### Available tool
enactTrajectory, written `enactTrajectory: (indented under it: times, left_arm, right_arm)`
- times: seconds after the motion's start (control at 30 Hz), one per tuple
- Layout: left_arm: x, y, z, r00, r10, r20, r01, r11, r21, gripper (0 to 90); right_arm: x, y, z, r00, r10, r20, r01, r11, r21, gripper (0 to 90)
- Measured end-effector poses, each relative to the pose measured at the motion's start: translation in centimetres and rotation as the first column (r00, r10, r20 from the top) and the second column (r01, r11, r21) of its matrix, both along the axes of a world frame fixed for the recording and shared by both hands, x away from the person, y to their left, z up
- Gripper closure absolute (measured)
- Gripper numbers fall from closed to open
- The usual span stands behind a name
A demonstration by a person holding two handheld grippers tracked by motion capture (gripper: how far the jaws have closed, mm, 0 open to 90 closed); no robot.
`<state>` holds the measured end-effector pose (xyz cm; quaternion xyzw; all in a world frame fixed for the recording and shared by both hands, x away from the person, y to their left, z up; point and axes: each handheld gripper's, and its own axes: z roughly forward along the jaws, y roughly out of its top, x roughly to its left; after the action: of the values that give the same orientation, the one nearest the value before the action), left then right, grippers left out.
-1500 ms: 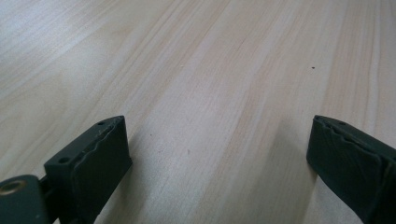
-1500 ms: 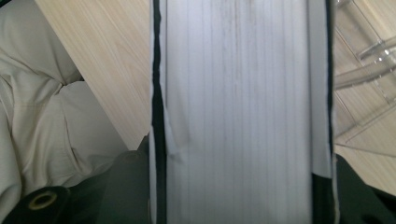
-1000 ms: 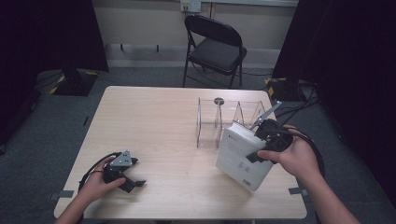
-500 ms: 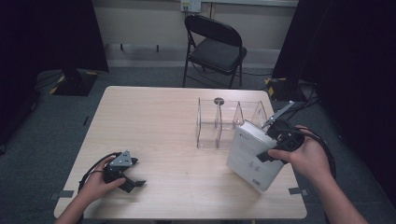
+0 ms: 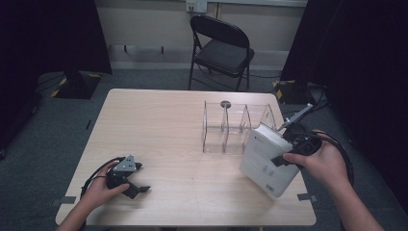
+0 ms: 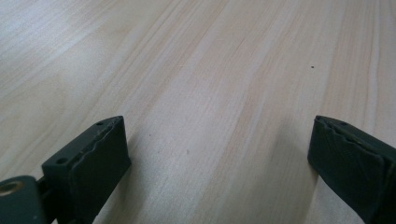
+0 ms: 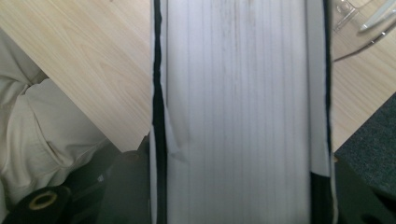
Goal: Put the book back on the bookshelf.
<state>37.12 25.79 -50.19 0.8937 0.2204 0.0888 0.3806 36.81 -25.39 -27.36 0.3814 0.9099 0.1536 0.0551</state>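
Observation:
A thick white book (image 5: 267, 159) stands tilted at the table's right edge, just in front of a clear plastic divider rack (image 5: 231, 126). My right gripper (image 5: 288, 153) is shut on the book, its jaws clamping both covers. In the right gripper view the page edges of the book (image 7: 238, 107) run up between the two jaws. My left gripper (image 5: 137, 187) rests on the table near the front left corner, held by a hand. Its jaws stand wide open over bare wood, left gripper (image 6: 219, 158) holding nothing.
The light wooden table (image 5: 159, 130) is bare across its left and middle. A black folding chair (image 5: 222, 48) stands behind the far edge. Cables trail off the right side. The person's light trousers (image 7: 37, 126) show below the table's edge in the right gripper view.
My right gripper has carried the book to the right and a little back, tilting it more upright beside the rack. The left gripper has not moved.

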Motion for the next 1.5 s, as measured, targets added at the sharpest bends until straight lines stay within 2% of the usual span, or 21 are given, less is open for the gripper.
enactTrajectory:
  times: [0.27, 0.5, 0.67, 0.73, 0.87, 1.13, 1.3, 1.5]
  left_arm:
    - [0.0, 0.0, 0.0, 1.0, 0.0, 0.002, 0.0, 1.0, 0.001, 4.5]
    - [0.0, -0.1, 0.0, 1.0, -0.001, 0.0, 0.001, 1.0, 0.002, 3.5]
    - [0.0, -0.1, 0.0, 1.0, -0.001, -0.001, 0.001, 1.0, 0.002, 3.1]
    - [0.0, -0.1, 0.0, 1.0, -0.001, -0.002, 0.001, 1.0, 0.002, 3.1]
    - [0.0, -0.1, 0.0, 1.0, -0.001, -0.001, 0.001, 1.0, 0.003, 3.0]
    - [0.0, -0.1, 0.0, 1.0, -0.001, -0.002, 0.001, 1.0, 0.002, 2.8]
    - [0.1, -0.1, -0.1, 1.0, -0.004, -0.004, 0.004, 1.0, 0.0, 2.6]
    - [0.1, -0.1, -0.1, 1.0, -0.006, -0.005, 0.006, 1.0, 0.0, 2.4]
  right_arm:
    - [0.3, -1.0, 0.1, 0.9993, -0.038, 0.003, 0.038, 0.999, -0.012, 52.5]
    - [1.2, -1.5, -0.2, 0.9946, -0.103, -0.009, 0.103, 0.994, -0.021, 52.5]
    - [1.9, -1.4, -0.3, 0.9932, -0.116, -0.015, 0.115, 0.993, -0.024, 52.5]
    - [2.1, -1.3, -0.3, 0.9921, -0.125, -0.001, 0.125, 0.992, -0.034, 52.5]
    - [2.4, -1.2, -0.3, 0.9907, -0.135, -0.011, 0.135, 0.99, -0.035, 52.5]
    - [3.4, -1.8, -0.5, 0.9795, -0.202, 0.003, 0.202, 0.979, -0.011, 52.6]
    - [3.8, -1.7, -0.5, 0.977, -0.213, -0.001, 0.213, 0.977, -0.016, 52.5]
    - [4.4, -1.7, -0.7, 0.9682, -0.25, -0.009, 0.25, 0.968, -0.02, 52.6]
